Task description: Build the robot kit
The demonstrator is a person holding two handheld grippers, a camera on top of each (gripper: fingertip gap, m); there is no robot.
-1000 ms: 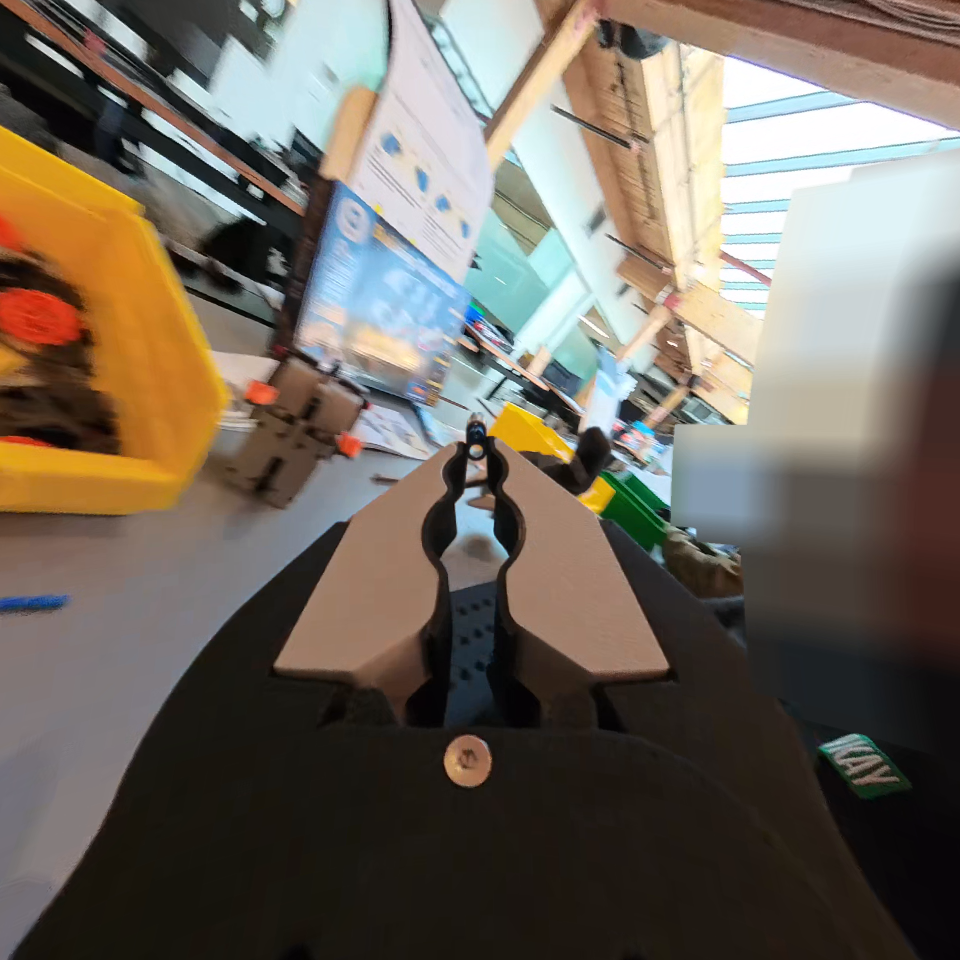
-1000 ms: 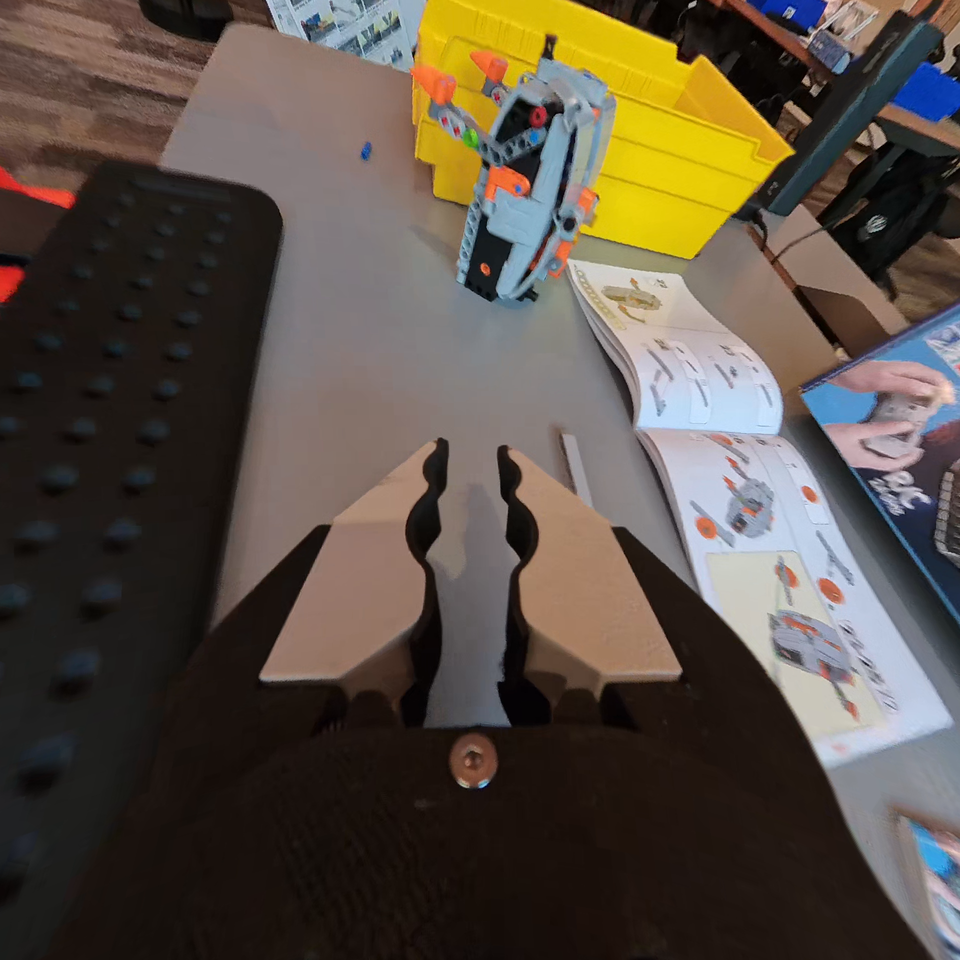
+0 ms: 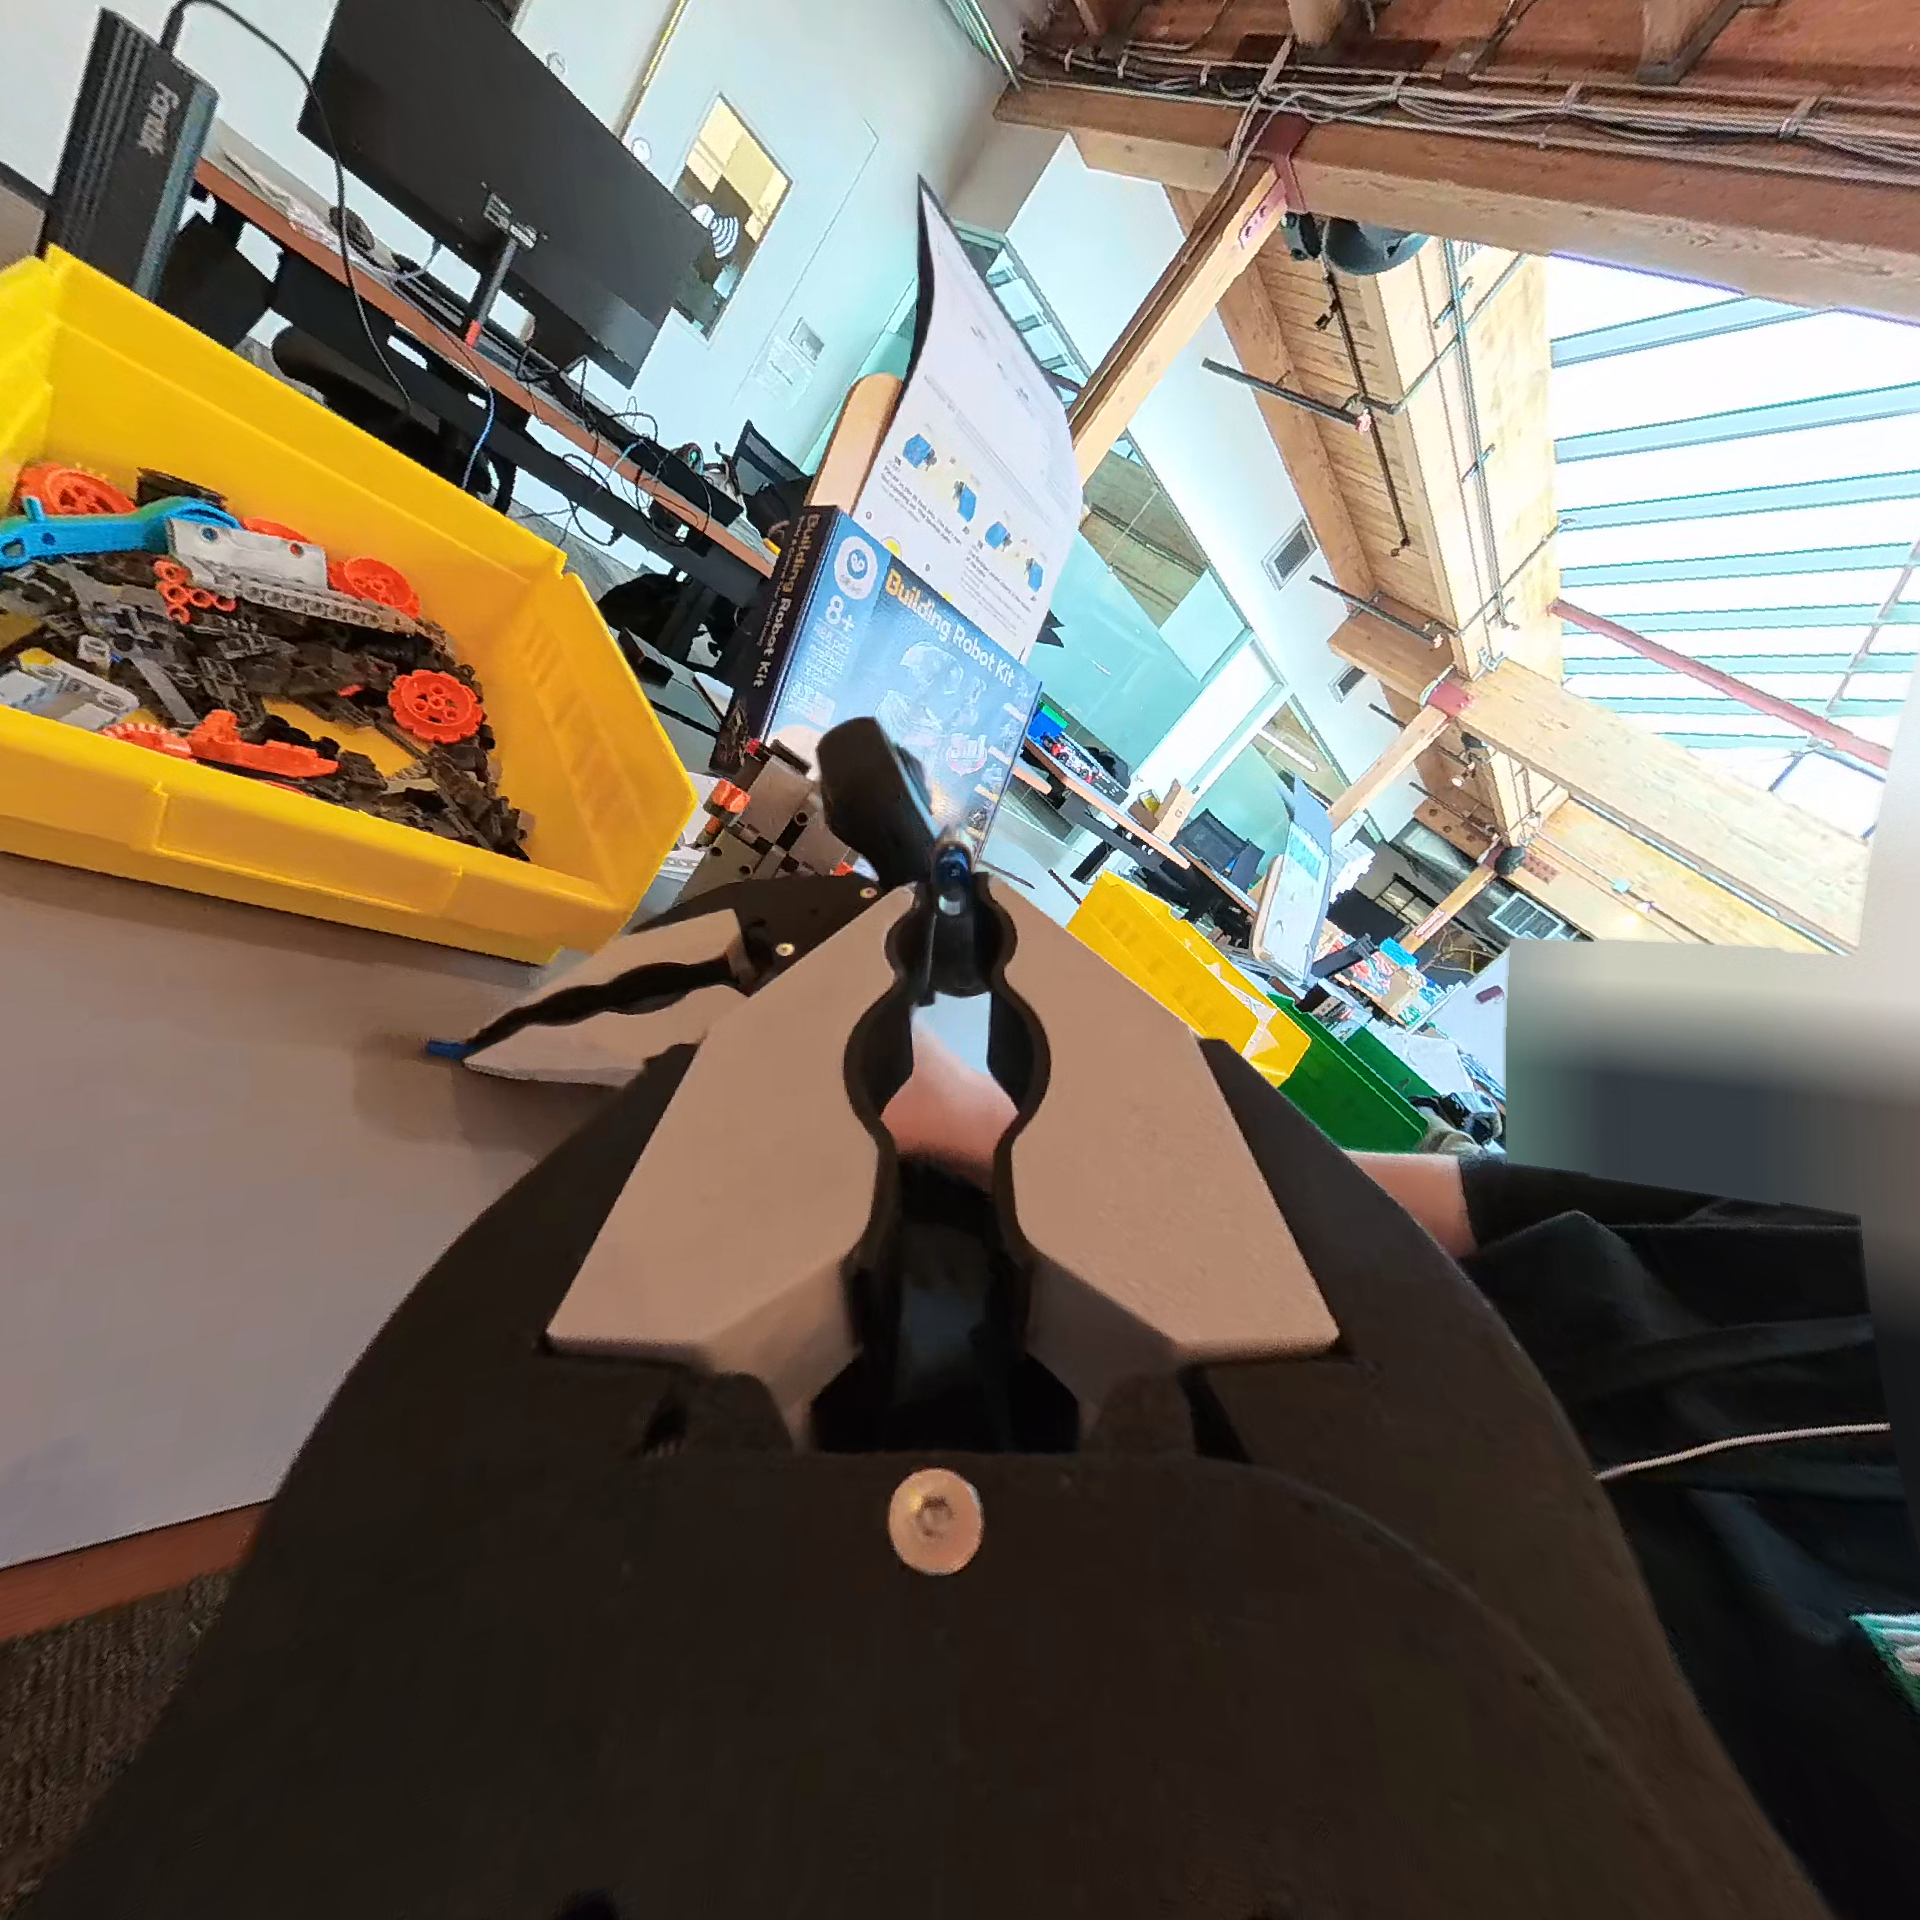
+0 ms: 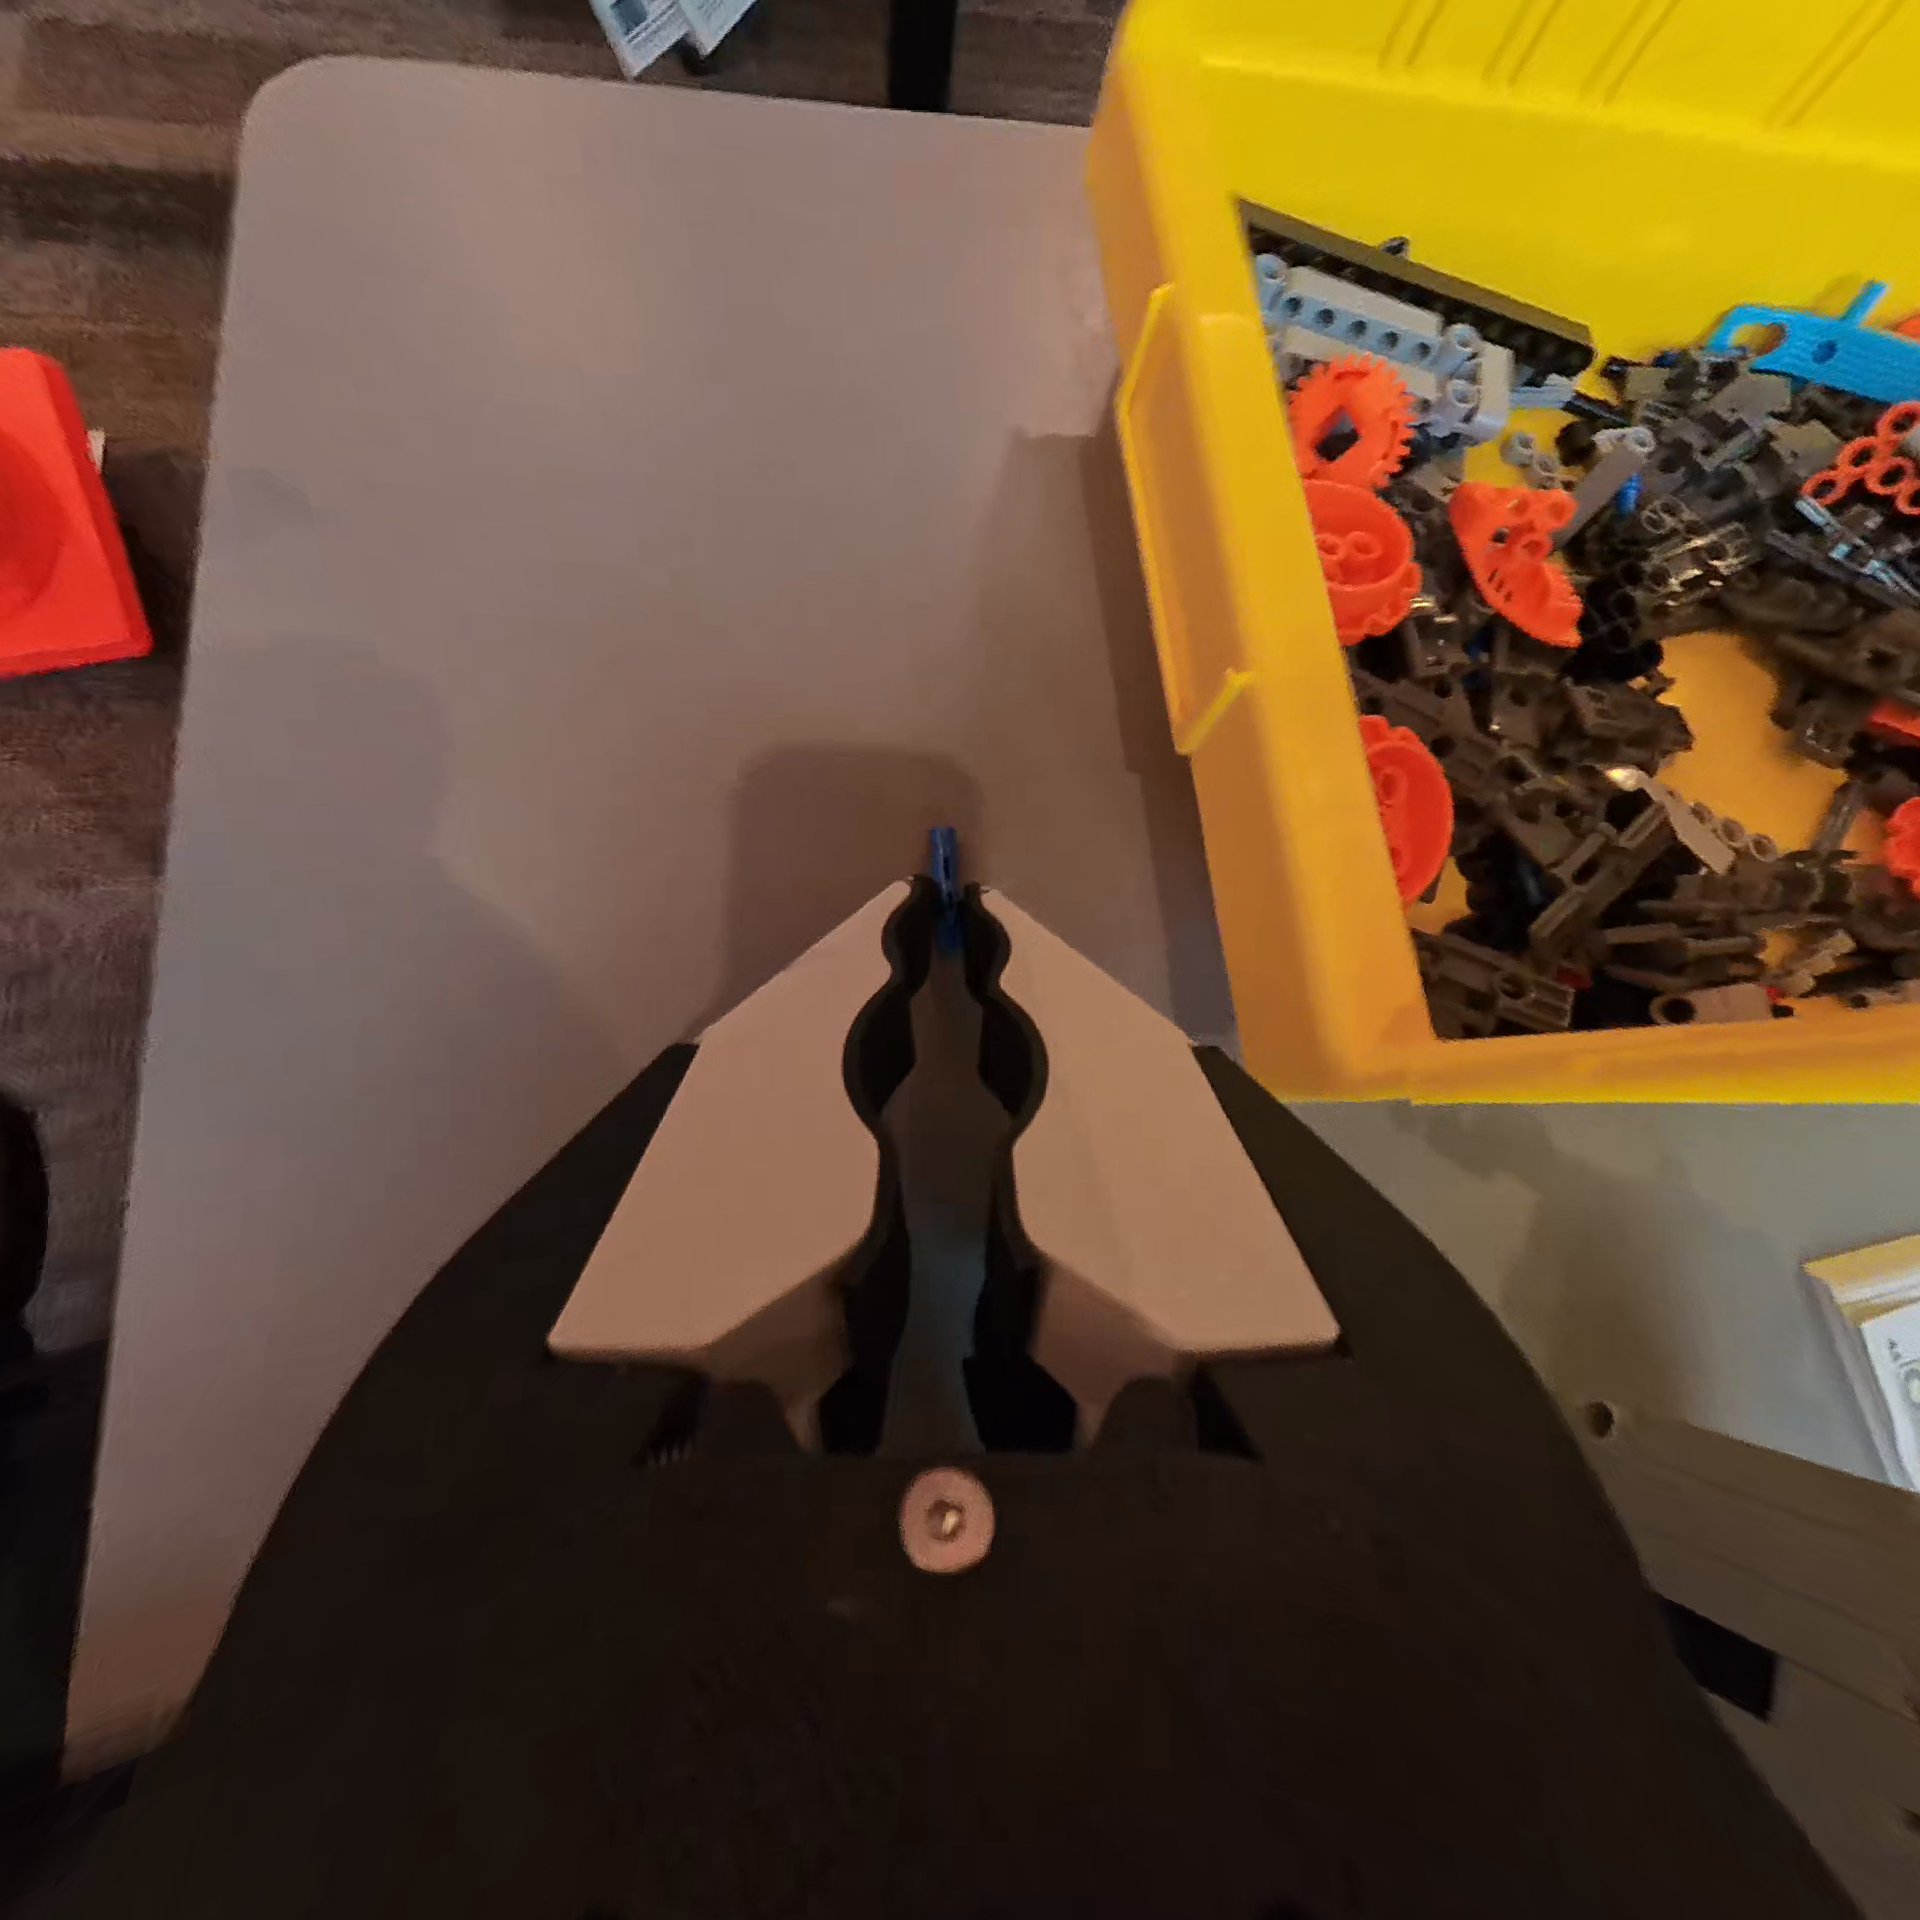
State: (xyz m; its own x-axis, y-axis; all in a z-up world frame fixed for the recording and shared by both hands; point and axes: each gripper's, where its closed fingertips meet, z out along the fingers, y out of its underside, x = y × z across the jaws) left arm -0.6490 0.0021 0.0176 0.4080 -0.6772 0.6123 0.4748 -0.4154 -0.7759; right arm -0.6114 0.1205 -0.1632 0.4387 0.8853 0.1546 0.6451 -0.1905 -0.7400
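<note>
We see the left tool [image 3: 951,914] tilted up off the grey surface [image 3: 208,1195], its tips clenched on a small black part with a blue pin [image 3: 951,868] through it; the part pokes up just beyond the tips. Past it stands a blue kit box [image 3: 894,665] with a printed sheet [image 3: 987,436] curling up behind it, and a grey and orange brick model [image 3: 764,816] sits low in front of the box, partly hidden.

To the left of that tool the yellow bin [image 3: 582,727] rests on the surface, filled with dark, grey, blue and orange building pieces [image 3: 260,644]. The other tool appears in the left wrist view too, lying low over the surface between the bin and the left tool, with a sliver of blue at its tip.

From the right wrist view, the right tool [image 4: 943,883] points down at the surface with its tips closed on a small blue peg [image 4: 942,857], which sticks out just past the tips, at or just above the surface; we cannot tell whether it touches. The bin lies just to the right of it, close but apart. An open booklet [image 4: 1881,1351] shows at the right edge, and a red object [image 4: 62,540] lies off the surface at the left, on the carpet [image 4: 73,883].
</note>
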